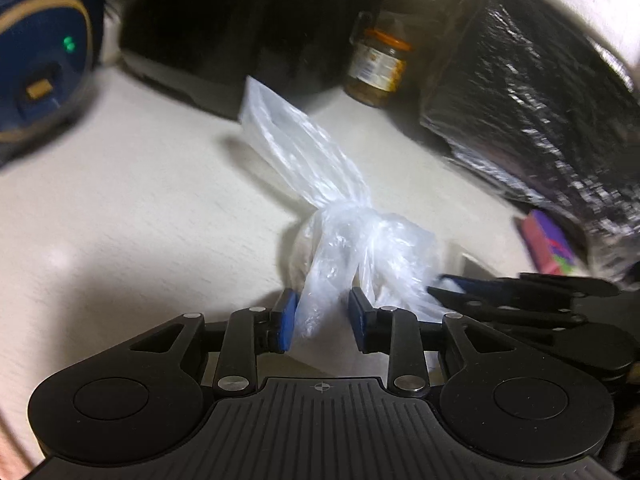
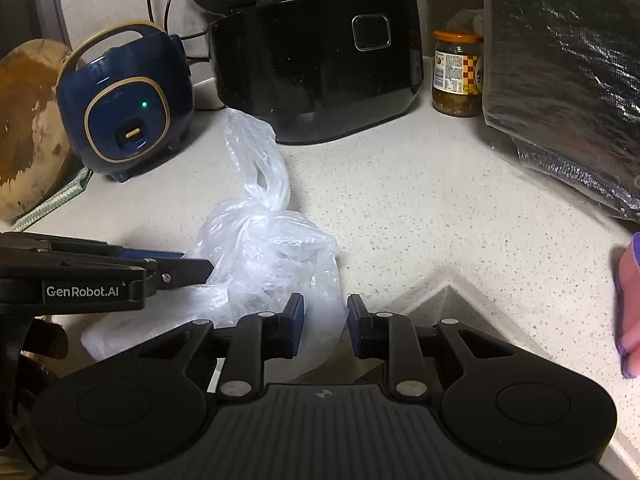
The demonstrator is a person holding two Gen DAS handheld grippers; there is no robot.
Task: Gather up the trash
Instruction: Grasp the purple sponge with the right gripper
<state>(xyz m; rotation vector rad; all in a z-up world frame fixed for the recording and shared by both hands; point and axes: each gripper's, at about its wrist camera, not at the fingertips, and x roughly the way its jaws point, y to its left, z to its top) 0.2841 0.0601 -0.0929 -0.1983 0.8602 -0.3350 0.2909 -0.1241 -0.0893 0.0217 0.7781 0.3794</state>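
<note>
A knotted clear plastic bag point(image 1: 352, 236) point(image 2: 260, 248) lies on the pale speckled counter point(image 2: 420, 200), its long handles trailing toward the back. My left gripper point(image 1: 322, 320) straddles a hanging fold of the bag with its blue pads apart and a sliver of gap on the right side, so it is open. My right gripper point(image 2: 325, 324) has the bag's right lobe filling the space between its pads, which touch the plastic on both sides. Each gripper shows in the other's view, reaching the bag from the side: the right gripper point(image 1: 436, 290) and the left gripper point(image 2: 200, 266).
At the back stand a small blue cooker point(image 2: 124, 108), a large black cooker point(image 2: 316, 68) and an orange-lidded jar point(image 2: 456, 76). A shiny black package point(image 2: 560, 80) fills the right. A pink and purple object point(image 2: 630, 308) lies far right, a round wooden board point(image 2: 28, 128) far left.
</note>
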